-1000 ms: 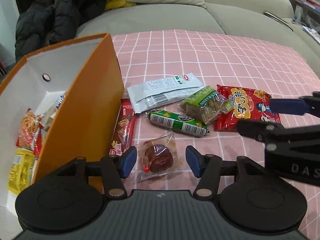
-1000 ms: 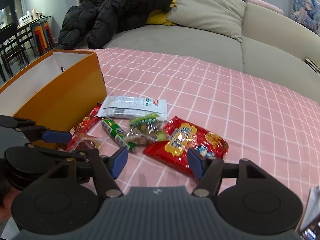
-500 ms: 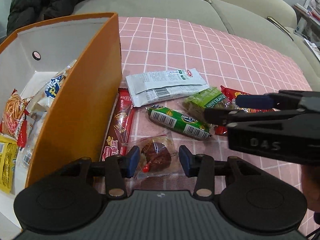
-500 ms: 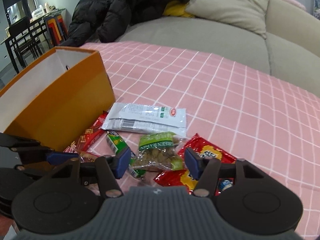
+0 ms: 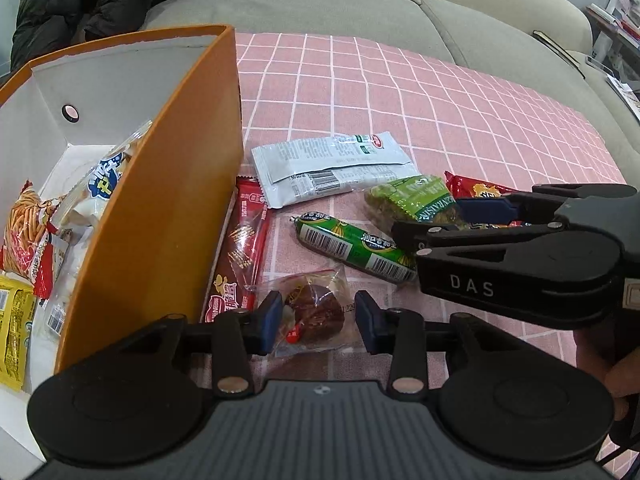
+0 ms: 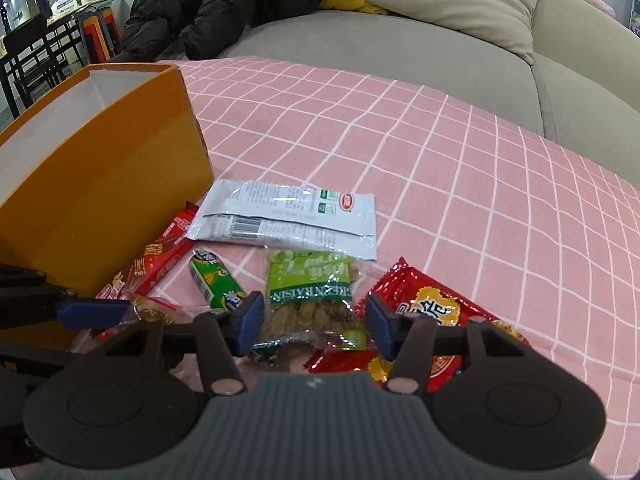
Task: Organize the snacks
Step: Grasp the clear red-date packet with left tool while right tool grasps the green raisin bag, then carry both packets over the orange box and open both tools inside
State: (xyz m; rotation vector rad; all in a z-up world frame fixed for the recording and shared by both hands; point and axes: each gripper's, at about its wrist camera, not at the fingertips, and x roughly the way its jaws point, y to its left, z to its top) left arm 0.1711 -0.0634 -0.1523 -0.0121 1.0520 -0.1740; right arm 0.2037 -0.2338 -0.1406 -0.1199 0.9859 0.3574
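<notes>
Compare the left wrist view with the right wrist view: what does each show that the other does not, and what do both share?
Left wrist only: snacks already inside the orange box, such as the yellow packets.

Right wrist only: dining chairs behind the box.

Both: the green raisin bag, white packet, and each hand-held gripper, left hand-held gripper and right hand-held gripper, open.

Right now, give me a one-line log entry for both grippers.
left hand-held gripper: open, straddling clear-wrapped brown pastry | right hand-held gripper: open, straddling green raisin pack | orange box: holds snacks
</notes>
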